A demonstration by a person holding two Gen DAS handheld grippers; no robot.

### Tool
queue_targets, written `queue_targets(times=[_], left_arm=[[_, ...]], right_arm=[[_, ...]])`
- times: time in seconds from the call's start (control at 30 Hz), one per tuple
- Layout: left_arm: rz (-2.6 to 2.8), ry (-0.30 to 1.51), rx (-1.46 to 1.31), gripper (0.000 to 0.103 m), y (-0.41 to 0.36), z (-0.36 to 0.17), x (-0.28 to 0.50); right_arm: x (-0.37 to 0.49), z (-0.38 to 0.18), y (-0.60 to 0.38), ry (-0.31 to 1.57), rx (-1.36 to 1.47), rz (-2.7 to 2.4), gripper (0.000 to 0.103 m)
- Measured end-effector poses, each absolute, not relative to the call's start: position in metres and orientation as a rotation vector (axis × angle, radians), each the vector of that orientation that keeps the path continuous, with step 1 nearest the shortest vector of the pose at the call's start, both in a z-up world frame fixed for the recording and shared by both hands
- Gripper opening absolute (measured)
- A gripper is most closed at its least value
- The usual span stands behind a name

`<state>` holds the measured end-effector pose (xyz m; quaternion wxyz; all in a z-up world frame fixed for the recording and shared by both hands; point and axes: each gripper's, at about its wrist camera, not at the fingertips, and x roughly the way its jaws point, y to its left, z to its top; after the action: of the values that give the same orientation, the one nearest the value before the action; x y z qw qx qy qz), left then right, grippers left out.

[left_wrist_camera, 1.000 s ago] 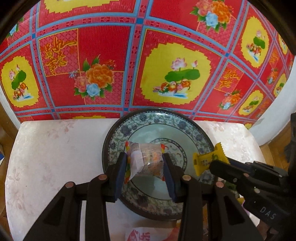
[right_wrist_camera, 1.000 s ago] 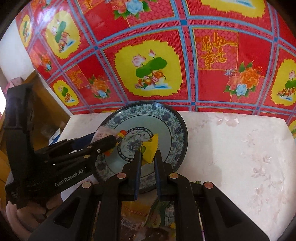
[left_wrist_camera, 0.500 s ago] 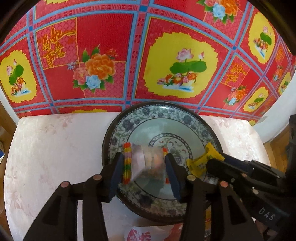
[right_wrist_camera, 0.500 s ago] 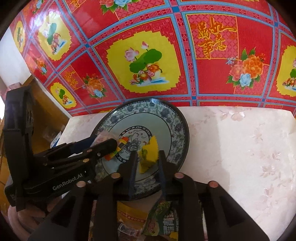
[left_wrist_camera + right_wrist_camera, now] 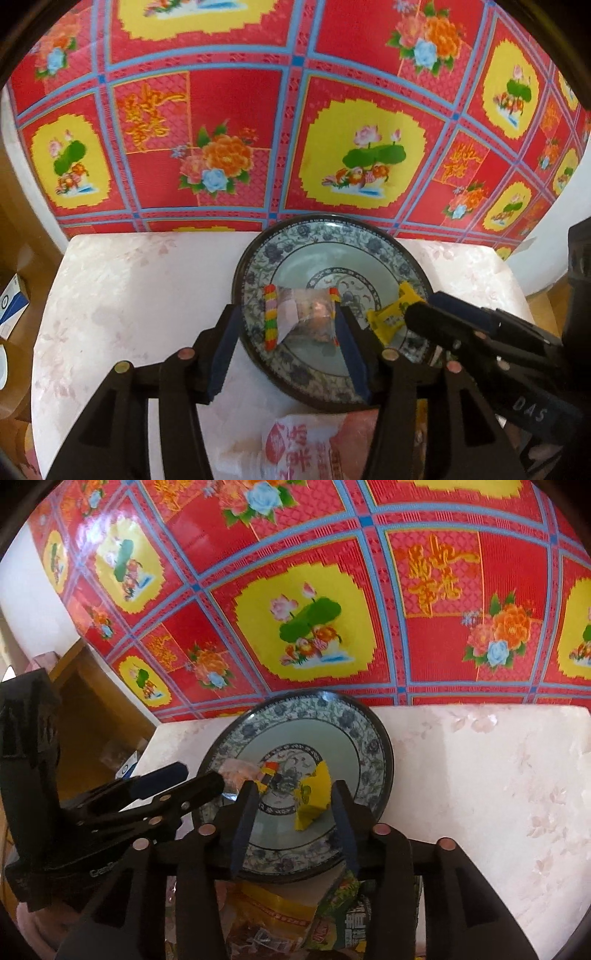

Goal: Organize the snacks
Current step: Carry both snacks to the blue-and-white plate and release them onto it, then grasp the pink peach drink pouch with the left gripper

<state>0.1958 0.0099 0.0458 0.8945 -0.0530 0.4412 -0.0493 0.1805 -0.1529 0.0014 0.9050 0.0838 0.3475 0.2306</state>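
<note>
Blue-and-white china is seen in the left wrist view: a round plate [image 5: 332,236] sits on the pale counter [image 5: 140,288], just past the tips of the left tongs [image 5: 288,343]. Between the two tips lies a clear snack packet [image 5: 303,314] with rainbow-striped ends. The packet rests flat on the plate, and the pads no longer seem to press on it. The left tongs are opening, most likely so the packet can be left on the plate. To the right of these tips, a small yellow snack [image 5: 391,314] lies on the plate too, with the right tongs reaching in beside it. Below the left tongs, close to the camera, a pink bag [image 5: 306,443] of snacks is waiting, partly hidden by the arms.

In the right wrist view, the yellow snack [image 5: 314,797] is seen between the tips of the right tongs [image 5: 295,812]. These tongs are opening as well, and a gap shows on both sides of the snack, so it seems to have been let go onto the plate [image 5: 369,723]. To the left of these tips, the left tongs [image 5: 184,779] are seen over the plate's edge. Under the right tongs, more snack bags [image 5: 288,915] are piled, probably to be sorted next.
</note>
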Motion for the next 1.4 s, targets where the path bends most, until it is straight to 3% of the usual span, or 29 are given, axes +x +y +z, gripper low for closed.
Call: queue_targets(times=[0.53, 0.7, 1.2, 1.33, 1.4], left_arm=[[-0.146, 0.921, -0.142, 0.058, 0.02, 0.064, 0.145], [-0.177, 0.933, -0.151, 0.072, 0.017, 0.063, 0.132], [-0.244, 1.006, -0.135, 0.077, 0.0, 0.039, 0.12], [-0.224, 0.997, -0.122, 0.077, 0.001, 0.035, 0.121], [-0.221, 0.993, -0.124, 0.077, 0.003, 0.035, 0.123]], right_arm=[[0.139, 0.02, -0.17, 0.683, 0.186, 0.425, 0.043], [0.123, 0.02, -0.174, 0.683, 0.193, 0.41, 0.043], [0.078, 0.013, -0.184, 0.709, 0.145, 0.342, 0.044], [0.072, 0.01, -0.188, 0.718, 0.14, 0.323, 0.06], [0.07, 0.009, -0.19, 0.724, 0.136, 0.316, 0.06]])
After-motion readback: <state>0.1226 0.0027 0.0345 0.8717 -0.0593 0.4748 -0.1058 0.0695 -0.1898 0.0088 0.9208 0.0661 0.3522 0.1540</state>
